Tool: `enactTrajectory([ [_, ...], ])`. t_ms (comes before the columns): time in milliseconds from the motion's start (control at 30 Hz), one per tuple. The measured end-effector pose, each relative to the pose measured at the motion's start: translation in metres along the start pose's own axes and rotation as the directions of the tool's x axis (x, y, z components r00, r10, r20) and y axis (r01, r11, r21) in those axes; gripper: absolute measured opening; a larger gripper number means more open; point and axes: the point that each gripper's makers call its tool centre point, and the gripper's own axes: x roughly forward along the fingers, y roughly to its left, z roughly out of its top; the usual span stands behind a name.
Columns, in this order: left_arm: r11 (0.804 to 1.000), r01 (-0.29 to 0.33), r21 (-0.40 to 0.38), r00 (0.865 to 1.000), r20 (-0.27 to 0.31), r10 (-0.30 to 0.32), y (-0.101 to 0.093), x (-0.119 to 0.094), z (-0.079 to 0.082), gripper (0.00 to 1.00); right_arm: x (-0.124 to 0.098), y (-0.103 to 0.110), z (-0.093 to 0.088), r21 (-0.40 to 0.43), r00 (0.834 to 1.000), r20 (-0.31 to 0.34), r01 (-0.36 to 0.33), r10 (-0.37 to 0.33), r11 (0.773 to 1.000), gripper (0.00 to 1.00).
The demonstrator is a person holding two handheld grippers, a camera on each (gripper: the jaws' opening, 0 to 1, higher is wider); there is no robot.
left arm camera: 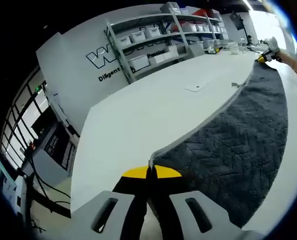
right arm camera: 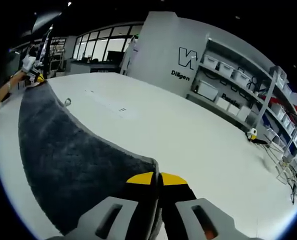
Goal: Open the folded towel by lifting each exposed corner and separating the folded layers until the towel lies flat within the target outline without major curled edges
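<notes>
A dark grey textured towel [left arm camera: 238,135] lies spread on the white table [left arm camera: 138,120]. My left gripper [left arm camera: 151,172] is shut on the towel's near corner, its yellow tips pinching the edge. The towel's long edge runs from there to my right gripper [left arm camera: 266,56], far off at the upper right. In the right gripper view the same towel [right arm camera: 68,155] stretches away to the upper left. There my right gripper [right arm camera: 157,178] is shut on its own towel corner, and the left gripper [right arm camera: 36,76] holds the far end. A small loop [right arm camera: 67,102] sticks out from the towel's edge.
Metal shelves with white bins [left arm camera: 148,45] stand past the table's far edge, and again at the right [right arm camera: 238,80]. A flat square plate [left arm camera: 198,87] is set into the tabletop. A person's forearm [left arm camera: 296,62] reaches to the far gripper. Windows [right arm camera: 96,50] line the back.
</notes>
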Motion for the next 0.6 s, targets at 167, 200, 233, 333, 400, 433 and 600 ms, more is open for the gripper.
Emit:
enactTrajectory([
  [167, 1.0, -0.006, -0.01, 1.0, 0.007, 0.006, 0.001, -0.008, -0.003, 0.02, -0.01, -0.004, 0.002, 0.012, 1.0, 0.023, 0.009, -0.009, 1.0, 0.0],
  [200, 1.0, -0.012, -0.015, 1.0, 0.01, 0.012, 0.002, -0.01, -0.003, 0.02, -0.012, -0.004, 0.002, 0.014, 1.0, 0.026, 0.009, -0.009, 1.0, 0.0],
  [233, 1.0, -0.016, -0.018, 1.0, 0.014, 0.017, 0.003, -0.012, -0.003, 0.02, -0.013, -0.004, 0.002, 0.015, 1.0, 0.029, 0.01, -0.01, 1.0, 0.0],
  [333, 0.999, -0.026, -0.023, 1.0, 0.014, 0.026, 0.004, -0.016, -0.004, 0.02, -0.018, -0.004, 0.002, 0.014, 0.999, 0.034, 0.009, -0.01, 1.0, 0.0],
  [400, 0.999, -0.035, -0.017, 0.999, 0.015, 0.036, 0.005, -0.02, -0.003, 0.02, -0.022, -0.004, 0.001, 0.014, 0.999, 0.036, 0.012, -0.013, 1.0, 0.0],
  [433, 0.999, -0.038, -0.014, 0.999, 0.015, 0.038, 0.005, -0.022, -0.003, 0.02, -0.024, -0.004, 0.001, 0.017, 0.999, 0.037, 0.013, -0.014, 1.0, 0.0],
  [600, 0.999, -0.048, -0.009, 0.998, 0.026, 0.048, 0.006, -0.032, 0.0, 0.02, -0.033, -0.001, 0.0, 0.023, 0.999, 0.051, 0.014, -0.015, 1.0, 0.0],
])
